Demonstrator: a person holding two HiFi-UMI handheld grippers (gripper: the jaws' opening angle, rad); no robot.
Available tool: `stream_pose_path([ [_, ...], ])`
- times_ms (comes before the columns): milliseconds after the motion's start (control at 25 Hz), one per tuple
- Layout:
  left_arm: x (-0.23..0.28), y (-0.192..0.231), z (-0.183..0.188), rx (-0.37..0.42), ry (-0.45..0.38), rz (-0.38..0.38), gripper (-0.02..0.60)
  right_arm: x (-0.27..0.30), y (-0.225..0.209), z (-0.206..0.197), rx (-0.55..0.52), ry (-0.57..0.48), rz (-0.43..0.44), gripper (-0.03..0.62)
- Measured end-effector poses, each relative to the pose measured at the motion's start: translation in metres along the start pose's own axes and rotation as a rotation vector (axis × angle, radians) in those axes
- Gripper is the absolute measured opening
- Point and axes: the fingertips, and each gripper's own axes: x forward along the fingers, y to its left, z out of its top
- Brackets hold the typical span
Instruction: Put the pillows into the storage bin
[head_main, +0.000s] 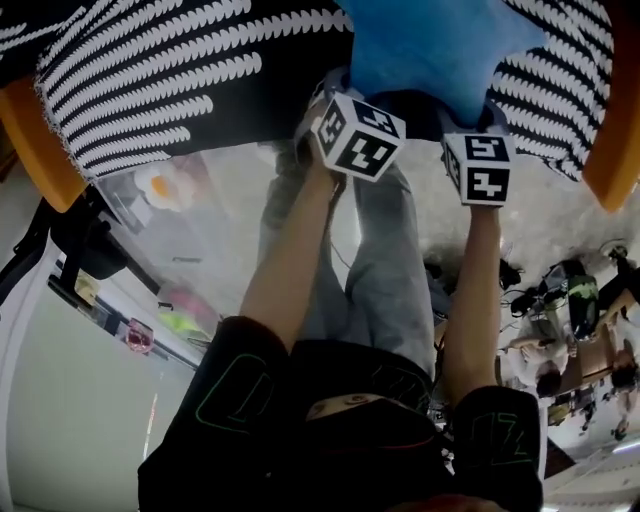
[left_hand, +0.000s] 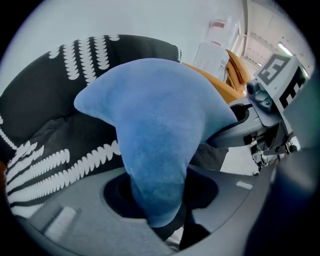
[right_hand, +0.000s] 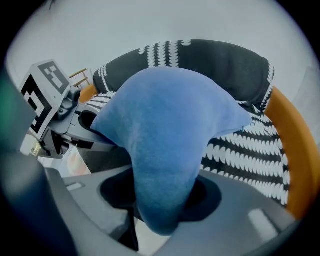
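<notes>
A blue pillow hangs at the top of the head view, held by two of its corners. My left gripper is shut on one corner, and the blue fabric fills the gap between its jaws. My right gripper is shut on the other corner in the same way. In the head view only their marker cubes show, the left cube and the right cube, just below the pillow. Behind the blue pillow lies a black pillow with white leaf stripes.
An orange curved edge borders the striped pillows on the left, and a second orange curved edge on the right. The person's legs stand below the grippers. A black frame is at the left and cluttered gear at the right.
</notes>
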Motion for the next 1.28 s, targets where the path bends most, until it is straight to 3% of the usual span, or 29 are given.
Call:
stream_pose_path([
  [240,-0.030,0.043,-0.038,-0.079,-0.014,0.068,0.175,0.016,0.054,0.024,-0.087,-0.004,0.053,0.204],
  [440,-0.053,0.062,-0.040,-0.166,-0.055,0.137,0.176,0.013,0.069,0.054,-0.199,-0.021,0.093,0.204],
  [600,-0.090,0.089,-0.066,-0.233,-0.083,0.186,0.178,0.009,0.116,0.078,-0.279,-0.035,0.126,0.206],
  [800,-0.140,0.125,-0.139,-0.328,-0.093,0.243,0.179,0.015,0.209,0.084,-0.378,-0.021,0.187,0.206],
  [1120,-0.217,0.177,-0.268,-0.601,-0.124,0.352,0.183,0.034,0.361,0.098,-0.644,0.026,0.303,0.206],
  [1280,-0.242,0.199,-0.341,-0.698,-0.131,0.381,0.184,0.052,0.440,0.089,-0.735,0.049,0.345,0.207],
])
